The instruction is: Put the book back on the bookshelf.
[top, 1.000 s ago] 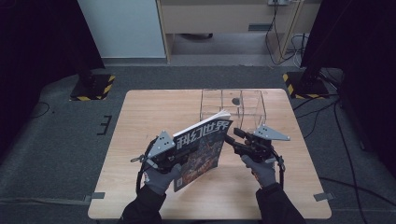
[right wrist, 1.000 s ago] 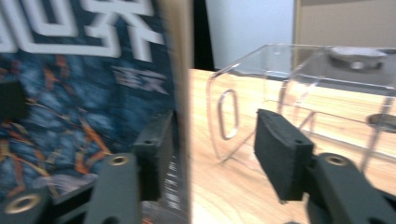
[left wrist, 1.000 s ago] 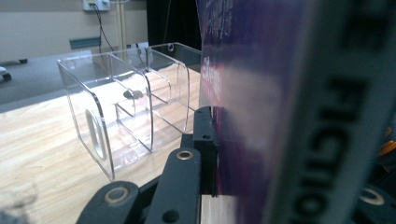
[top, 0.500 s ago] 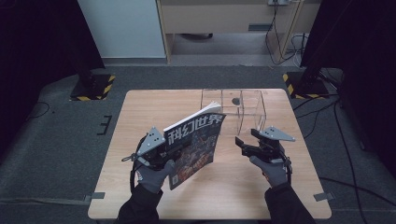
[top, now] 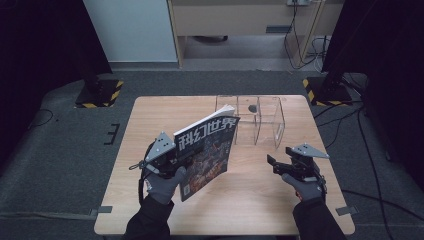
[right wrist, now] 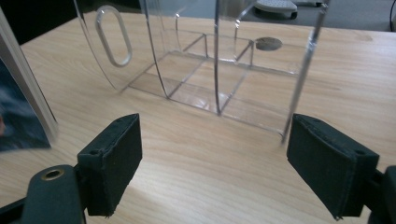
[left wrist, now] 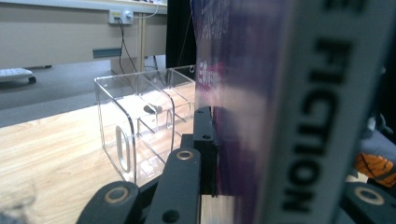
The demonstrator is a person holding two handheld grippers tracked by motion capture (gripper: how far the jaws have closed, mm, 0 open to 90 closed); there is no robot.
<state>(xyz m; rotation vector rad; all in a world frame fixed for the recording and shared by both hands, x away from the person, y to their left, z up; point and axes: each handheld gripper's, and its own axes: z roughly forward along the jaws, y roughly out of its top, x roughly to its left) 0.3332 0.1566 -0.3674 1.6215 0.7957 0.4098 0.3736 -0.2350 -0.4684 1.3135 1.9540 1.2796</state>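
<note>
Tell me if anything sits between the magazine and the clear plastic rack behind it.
Nothing visible does. The left gripper holds the magazine upright just in front of the clear rack, with bare table between them. The right gripper, jaws just opened and empty, sits off to the side.

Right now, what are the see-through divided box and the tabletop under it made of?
The clear divided box looks like glossy acrylic or similar hard plastic: transparent walls with bright edge glints. The pale tabletop looks like matt wood or wood-look laminate, with visible grain lines.
</note>
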